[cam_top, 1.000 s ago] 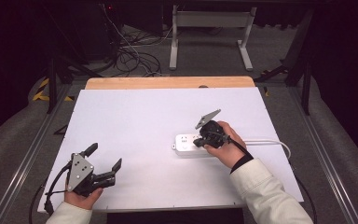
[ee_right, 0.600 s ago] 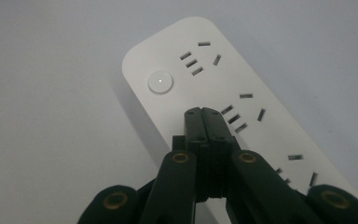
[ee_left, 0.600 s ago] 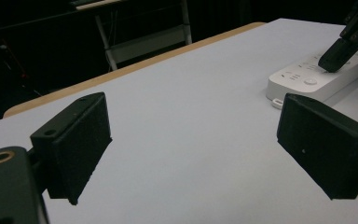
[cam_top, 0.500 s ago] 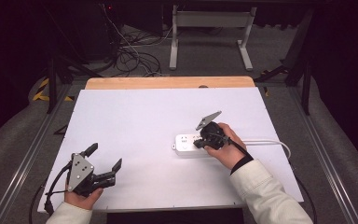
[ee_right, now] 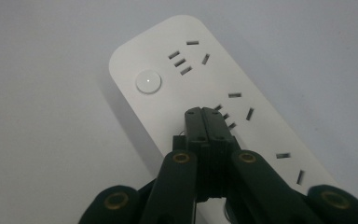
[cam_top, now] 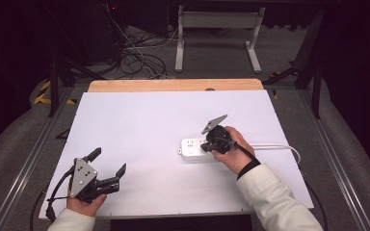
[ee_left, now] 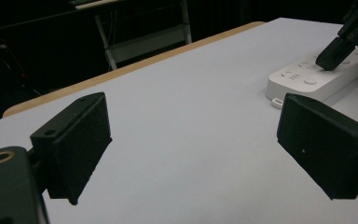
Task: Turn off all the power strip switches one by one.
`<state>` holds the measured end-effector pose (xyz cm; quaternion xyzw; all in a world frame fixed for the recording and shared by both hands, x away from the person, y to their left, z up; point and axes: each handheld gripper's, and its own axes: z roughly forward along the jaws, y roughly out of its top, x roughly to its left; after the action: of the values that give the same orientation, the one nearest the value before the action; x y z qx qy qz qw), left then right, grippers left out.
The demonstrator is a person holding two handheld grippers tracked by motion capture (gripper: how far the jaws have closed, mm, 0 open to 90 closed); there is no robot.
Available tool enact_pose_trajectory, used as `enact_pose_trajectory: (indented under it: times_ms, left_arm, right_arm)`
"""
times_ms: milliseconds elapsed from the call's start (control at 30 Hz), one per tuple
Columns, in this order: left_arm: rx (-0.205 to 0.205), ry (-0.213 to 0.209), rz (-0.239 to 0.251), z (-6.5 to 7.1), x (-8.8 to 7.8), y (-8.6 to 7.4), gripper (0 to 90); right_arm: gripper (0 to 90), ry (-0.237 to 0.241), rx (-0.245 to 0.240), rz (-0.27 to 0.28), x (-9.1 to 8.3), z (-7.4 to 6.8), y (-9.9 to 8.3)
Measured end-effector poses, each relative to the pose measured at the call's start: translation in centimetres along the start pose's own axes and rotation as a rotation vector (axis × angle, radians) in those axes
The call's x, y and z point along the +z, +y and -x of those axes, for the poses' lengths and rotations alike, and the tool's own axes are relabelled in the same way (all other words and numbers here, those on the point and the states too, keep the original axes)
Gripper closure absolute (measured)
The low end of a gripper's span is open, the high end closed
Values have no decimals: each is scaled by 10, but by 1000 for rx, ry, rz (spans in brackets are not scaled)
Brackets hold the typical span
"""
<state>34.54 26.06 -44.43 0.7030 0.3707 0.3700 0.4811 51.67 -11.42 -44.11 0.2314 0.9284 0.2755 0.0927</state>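
A white power strip [cam_top: 192, 149] lies on the white table [cam_top: 149, 125], right of centre, its cable [cam_top: 274, 147] running off to the right. My right gripper [cam_top: 207, 146] is shut with nothing between its jaws, and its tip rests on top of the strip. In the right gripper view the joined jaw tips [ee_right: 203, 113] sit on the strip [ee_right: 200, 79] beside a socket group, a short way from the round button [ee_right: 148, 81]. My left gripper [cam_top: 107, 166] stands open near the table's front left corner. Its view shows the strip [ee_left: 307, 77] far right with the other gripper [ee_left: 338, 44] on it.
A wooden strip [cam_top: 173, 85] borders the table's far edge. Beyond it are a white table frame [cam_top: 217, 33] and tangled cables [cam_top: 135, 60] on the floor. Metal rails [cam_top: 24, 168] run along both sides of the table.
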Motion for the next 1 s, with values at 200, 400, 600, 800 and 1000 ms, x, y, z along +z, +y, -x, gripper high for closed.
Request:
enact_pose_trajectory:
  times_ms: [200, 400, 600, 800, 1000]
  left_arm:
    - [0, 0, 0, 0, 0, 0, 103]
    - [0, -2, 0, 0, 0, 0, 103]
    - [0, -1, 0, 0, 0, 0, 103]
    - [6, -1, -1, 0, 0, 0, 103]
    - [-2, -3, -3, -1, 1, 0, 103]
  right_arm:
    - [900, -19, -7, 6, 0, -3, -1]
    - [900, -53, -41, 1, 0, -8, -1]
    - [900, -39, -38, 2, 1, -11, -2]
    - [900, -36, -10, 25, 1, -9, -5]
    - [900, 1, 19, 157, -22, -5, -1]
